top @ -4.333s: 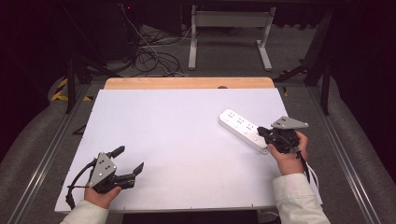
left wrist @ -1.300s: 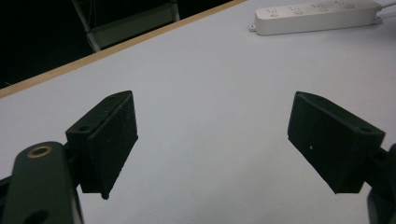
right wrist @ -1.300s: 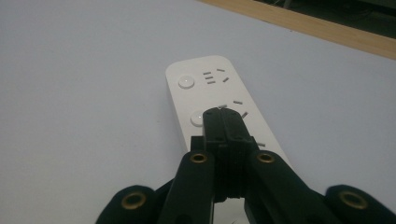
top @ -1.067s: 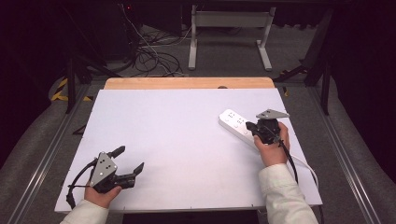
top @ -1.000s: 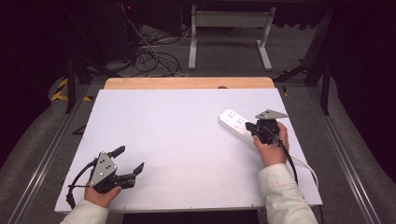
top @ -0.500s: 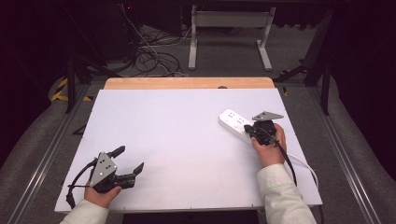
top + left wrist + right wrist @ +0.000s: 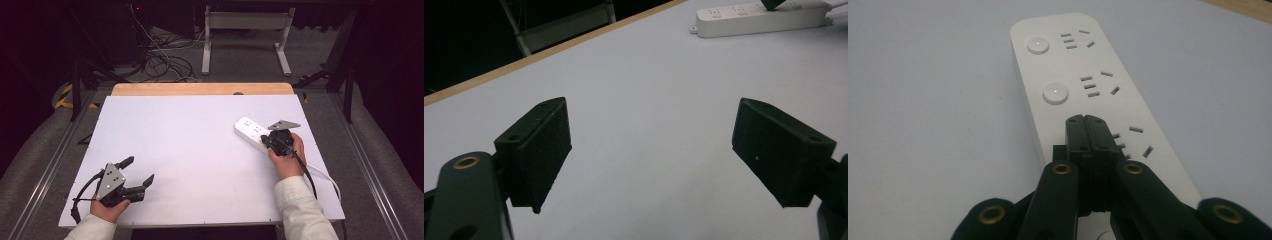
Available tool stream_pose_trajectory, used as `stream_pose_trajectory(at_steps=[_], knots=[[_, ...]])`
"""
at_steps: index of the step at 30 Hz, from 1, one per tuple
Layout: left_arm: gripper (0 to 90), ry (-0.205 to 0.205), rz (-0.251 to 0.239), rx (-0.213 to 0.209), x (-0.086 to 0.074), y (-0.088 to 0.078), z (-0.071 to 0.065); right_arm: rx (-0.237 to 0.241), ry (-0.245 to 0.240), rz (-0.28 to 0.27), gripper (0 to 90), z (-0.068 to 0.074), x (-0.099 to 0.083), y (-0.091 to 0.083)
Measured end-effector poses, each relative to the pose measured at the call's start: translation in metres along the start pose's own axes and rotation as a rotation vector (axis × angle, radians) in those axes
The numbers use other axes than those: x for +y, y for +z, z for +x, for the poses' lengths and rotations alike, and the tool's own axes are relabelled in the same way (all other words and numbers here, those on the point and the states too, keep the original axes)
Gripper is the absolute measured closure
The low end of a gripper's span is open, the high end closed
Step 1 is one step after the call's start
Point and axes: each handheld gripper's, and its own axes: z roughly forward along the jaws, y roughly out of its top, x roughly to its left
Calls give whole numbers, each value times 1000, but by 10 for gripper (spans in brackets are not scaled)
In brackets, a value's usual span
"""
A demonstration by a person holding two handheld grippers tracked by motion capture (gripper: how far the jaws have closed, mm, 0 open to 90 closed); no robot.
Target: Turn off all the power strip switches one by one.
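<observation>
The right gripper points down onto the white power strip, jaws pressed together, empty. The left gripper rests low with jaws wide apart. No writing is legible.

No words, brand names, numbers or labels can be read anywhere. The white power strip carries only unmarked round buttons and plain socket slots on its top face, with no printing beside them. The white worktop beneath it bears no lettering or signs either.
</observation>
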Motion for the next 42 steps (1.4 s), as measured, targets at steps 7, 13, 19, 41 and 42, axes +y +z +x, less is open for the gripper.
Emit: stream_pose_trajectory(at_steps=[7,13,19,41,42], knots=[[167,-4,1,-3,0,0,0,23,-1,-19,900,1,-1,2],[167,3,1,0,0,-1,0,11,-6,-10,900,2,0,2],[167,5,2,0,0,-1,1,-3,-13,1,900,2,0,1],[167,-11,-1,-1,0,-1,2,-28,51,-191,900,2,5,-26],[167,-10,-2,0,0,-1,2,-21,50,-190,900,4,7,-28]])
